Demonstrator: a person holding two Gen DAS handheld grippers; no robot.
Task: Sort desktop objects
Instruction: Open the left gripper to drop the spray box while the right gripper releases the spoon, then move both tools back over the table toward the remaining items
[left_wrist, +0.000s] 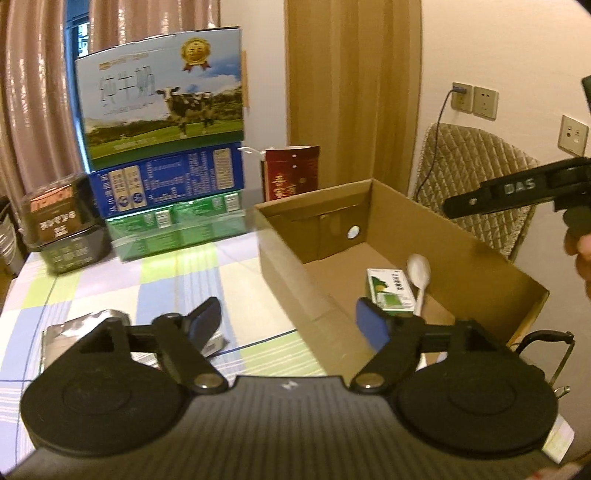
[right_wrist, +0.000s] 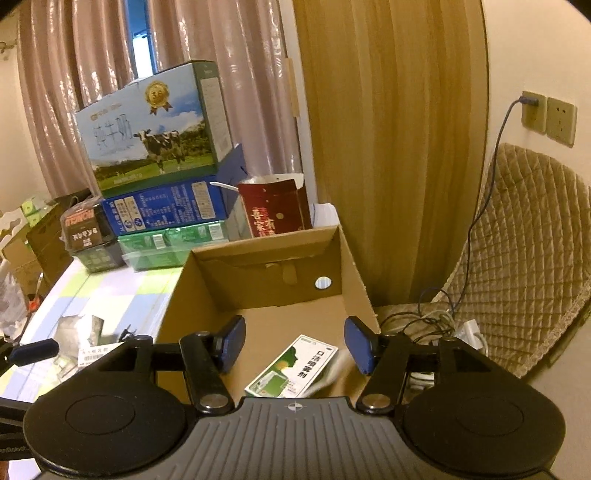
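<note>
Carton (left_wrist: 391, 236) sits open-topped at the table's (left_wrist: 155, 280) right edge, w/ a green-white box (left_wrist: 389, 293) and a white spoon (left_wrist: 419, 275) lying on its floor, touching, spoon on the box's right side. Left gripper (left_wrist: 291, 321) is open, nothing between the pads; one blue pad over the tablecloth, the other over the carton's interior just beside the green-white box, so it straddles the carton's left wall. Foil pouch (left_wrist: 92, 321) lies on the table near the front-left corner, partly hidden behind the gripper body, w/ papers under it.

Right gripper (right_wrist: 295, 343) also open and empty, hovering over the carton's near end; green-white box (right_wrist: 295, 369) lies flat below, between the pads but not touched. Spoon shows only as a pale blur by the right pad. From the left wrist view the right gripper's finger (left_wrist: 491, 195) reaches in over the carton's right wall, a hand (left_wrist: 580, 254) at the frame edge.

At the table's far edge: milk case (left_wrist: 162, 99) atop a blue case (left_wrist: 170, 181) atop a green pack (left_wrist: 177, 229); dark packs (left_wrist: 62, 221) to their left; red box (left_wrist: 291, 170) behind the carton's far-left corner. Quilted chair (right_wrist: 517, 266) stands right of the table, cables on its seat.
</note>
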